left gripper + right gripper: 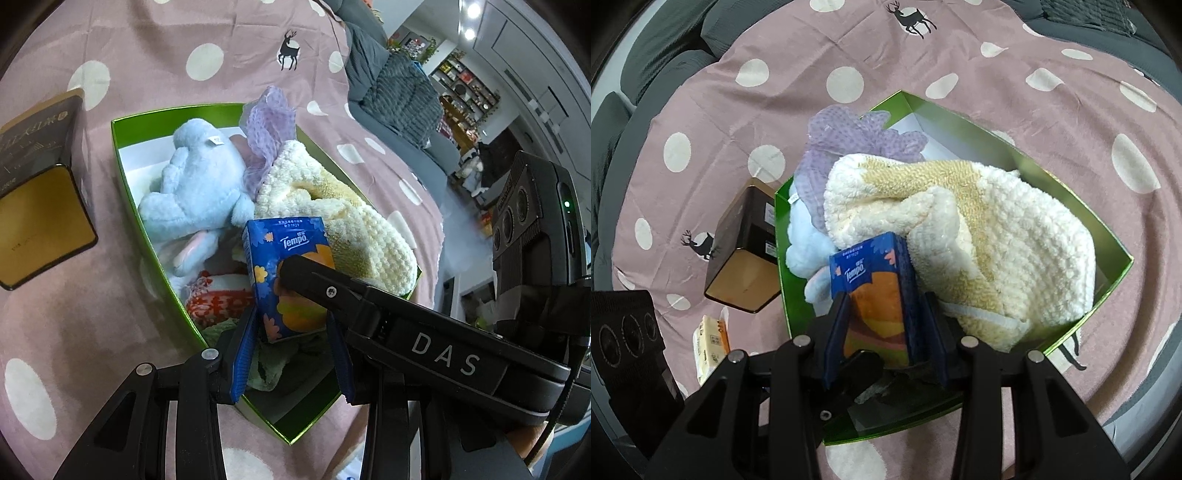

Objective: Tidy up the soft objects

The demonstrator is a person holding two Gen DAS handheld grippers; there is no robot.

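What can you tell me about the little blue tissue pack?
The tissue pack is a small soft packet in glossy dark blue wrap, with orange patches, little flowers and the word Tempo in white. It stands nearly upright, tilted a little, over the near end of the green box, in front of the cream fluffy towel. Both grippers seem to hold it: left gripper, right gripper.
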